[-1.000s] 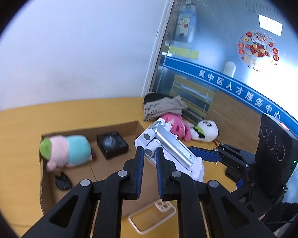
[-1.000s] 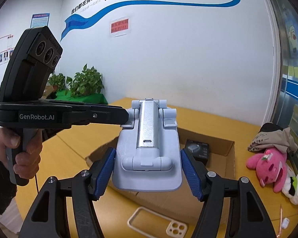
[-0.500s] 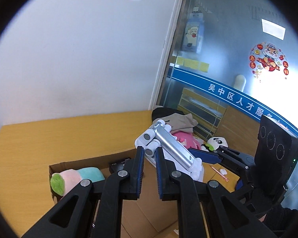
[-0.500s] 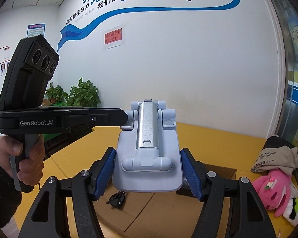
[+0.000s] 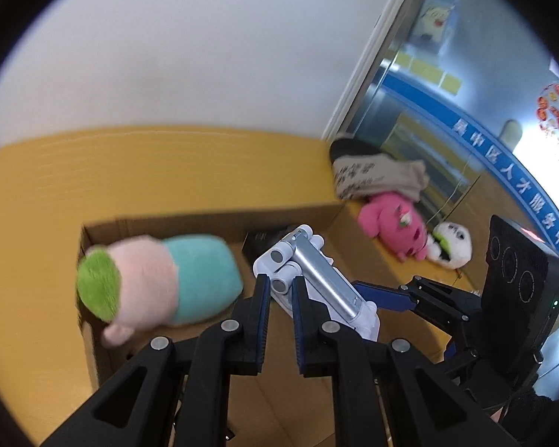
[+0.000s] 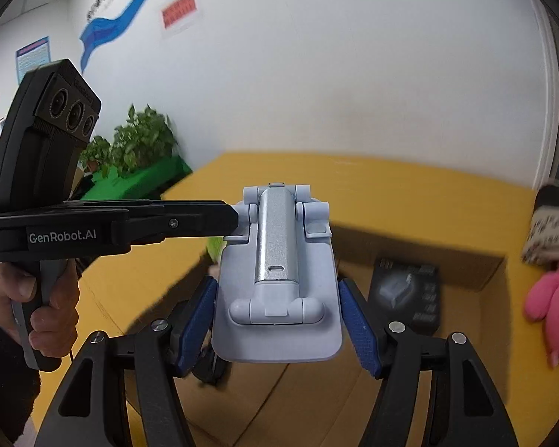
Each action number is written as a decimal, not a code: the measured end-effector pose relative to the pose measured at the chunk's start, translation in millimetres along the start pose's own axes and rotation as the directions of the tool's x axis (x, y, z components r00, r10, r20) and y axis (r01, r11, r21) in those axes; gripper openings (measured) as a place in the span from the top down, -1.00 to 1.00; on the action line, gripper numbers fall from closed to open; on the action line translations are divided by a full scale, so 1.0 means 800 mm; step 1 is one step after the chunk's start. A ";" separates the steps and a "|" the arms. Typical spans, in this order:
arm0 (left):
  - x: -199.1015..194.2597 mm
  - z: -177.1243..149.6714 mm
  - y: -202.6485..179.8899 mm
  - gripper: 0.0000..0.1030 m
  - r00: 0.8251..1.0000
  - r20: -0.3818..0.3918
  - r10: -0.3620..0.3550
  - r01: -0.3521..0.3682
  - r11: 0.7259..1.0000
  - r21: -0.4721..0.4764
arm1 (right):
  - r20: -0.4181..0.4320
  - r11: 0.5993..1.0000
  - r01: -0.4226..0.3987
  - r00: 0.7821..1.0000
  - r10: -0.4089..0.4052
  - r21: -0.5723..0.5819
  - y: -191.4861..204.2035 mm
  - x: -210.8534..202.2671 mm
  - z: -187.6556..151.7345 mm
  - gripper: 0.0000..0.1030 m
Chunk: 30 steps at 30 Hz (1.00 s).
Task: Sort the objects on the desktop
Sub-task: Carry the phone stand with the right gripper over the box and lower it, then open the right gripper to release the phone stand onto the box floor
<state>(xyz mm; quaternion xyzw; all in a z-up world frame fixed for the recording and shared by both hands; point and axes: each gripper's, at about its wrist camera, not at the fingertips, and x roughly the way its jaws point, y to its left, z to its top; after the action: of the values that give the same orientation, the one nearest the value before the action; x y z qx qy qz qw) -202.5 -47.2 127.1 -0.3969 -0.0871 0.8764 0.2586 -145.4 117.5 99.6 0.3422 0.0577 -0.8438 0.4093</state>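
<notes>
Now lower | both tools (image 5: 278, 303) (image 6: 277, 314) still pinching phone stand (image 6: 277, 279) | cardboard box (image 5: 212, 219) nearer.

Below my grippers the cardboard box (image 5: 212, 219) has bare floor in the middle. A plush toy (image 5: 160, 283) fills its left part, a black box (image 6: 406, 294) stands at the far wall.
</notes>
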 end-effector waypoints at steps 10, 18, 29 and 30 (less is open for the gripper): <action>0.083 -0.047 0.050 0.79 0.983 -0.184 0.013 -0.034 0.993 -0.112 | -0.275 0.993 -0.018 0.960 0.049 0.113 -0.041 0.093 -0.046 -0.38; 0.117 -0.069 0.059 0.84 0.950 -0.304 0.068 -0.109 0.987 -0.119 | -0.482 0.992 -0.007 0.874 0.067 0.125 -0.041 0.140 -0.063 -0.39; 0.112 -0.072 0.059 0.94 0.948 -0.287 0.136 -0.175 0.978 -0.116 | -0.498 0.997 0.058 0.867 -0.023 0.056 -0.029 0.128 -0.069 -0.64; 0.099 -0.069 0.056 0.94 0.956 -0.257 0.143 -0.179 0.977 -0.120 | -0.455 0.996 0.070 0.890 -0.035 0.059 -0.031 0.111 -0.066 -0.73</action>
<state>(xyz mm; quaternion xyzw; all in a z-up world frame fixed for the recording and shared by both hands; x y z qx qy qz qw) -222.2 -46.8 23.0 -0.5257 -0.0836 0.8300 0.1663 -173.7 95.5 -0.7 0.5428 0.1297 -0.7530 0.3486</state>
